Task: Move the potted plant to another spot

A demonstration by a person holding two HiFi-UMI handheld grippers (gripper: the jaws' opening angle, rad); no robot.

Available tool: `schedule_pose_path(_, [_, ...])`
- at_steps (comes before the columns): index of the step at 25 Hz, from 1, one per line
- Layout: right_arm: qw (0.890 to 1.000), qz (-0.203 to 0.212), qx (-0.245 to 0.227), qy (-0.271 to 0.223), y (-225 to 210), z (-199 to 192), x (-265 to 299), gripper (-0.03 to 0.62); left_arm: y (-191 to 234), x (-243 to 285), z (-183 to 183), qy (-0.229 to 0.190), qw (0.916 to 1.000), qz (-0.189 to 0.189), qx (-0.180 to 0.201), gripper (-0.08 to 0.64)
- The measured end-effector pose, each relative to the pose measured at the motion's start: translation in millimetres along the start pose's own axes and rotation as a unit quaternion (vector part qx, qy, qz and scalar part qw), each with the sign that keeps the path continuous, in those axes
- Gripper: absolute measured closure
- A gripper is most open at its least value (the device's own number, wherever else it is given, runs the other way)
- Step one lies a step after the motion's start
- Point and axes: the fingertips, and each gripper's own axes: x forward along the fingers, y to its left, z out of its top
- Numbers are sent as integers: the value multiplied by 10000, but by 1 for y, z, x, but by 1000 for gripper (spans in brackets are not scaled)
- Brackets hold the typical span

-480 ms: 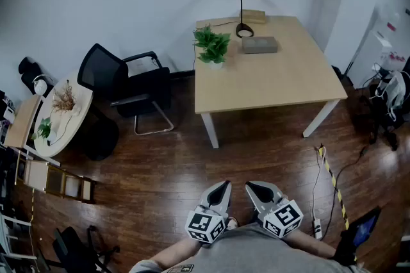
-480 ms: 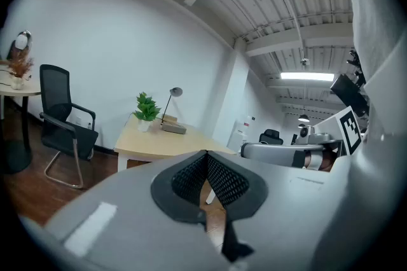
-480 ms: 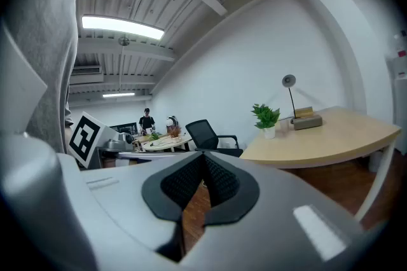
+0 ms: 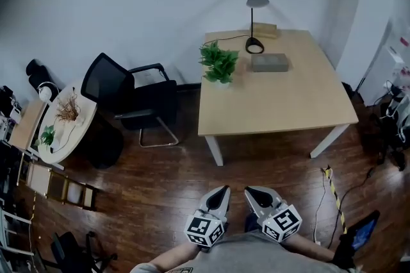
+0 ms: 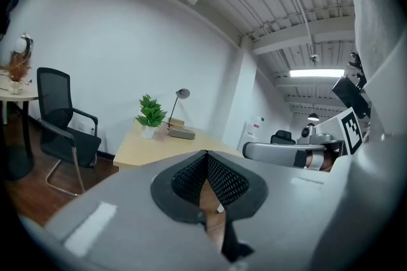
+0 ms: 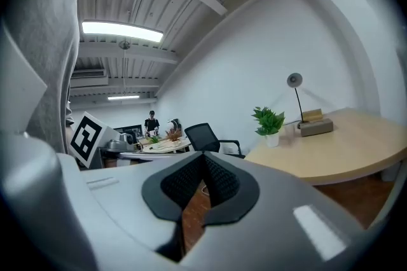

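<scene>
The wooden table (image 4: 288, 99) has slid a little to the right and nearer in the head view. The potted plant (image 4: 220, 63) stands at its 10 o'clock corner. The left gripper (image 4: 223, 190) and right gripper (image 4: 249, 190) sit side by side, well away from the plant, which is at their 12 o'clock. Both are squeezed shut and hold nothing.
</scene>
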Motion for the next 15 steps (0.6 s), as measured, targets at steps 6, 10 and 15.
schedule_pose_path(6, [9995,292,-56,-79,-75,35,30,588,16,79,33,-113,9994,322,48,560])
schedule_pose_path(10, [9992,393,-77,-21,-119,44,44,586,27,122,42,-195,9981,577,-53,560])
schedule_pose_path(15, [9989,475,-34,49,-156,51,62,587,38,155,48,-140,9966,802,-109,560])
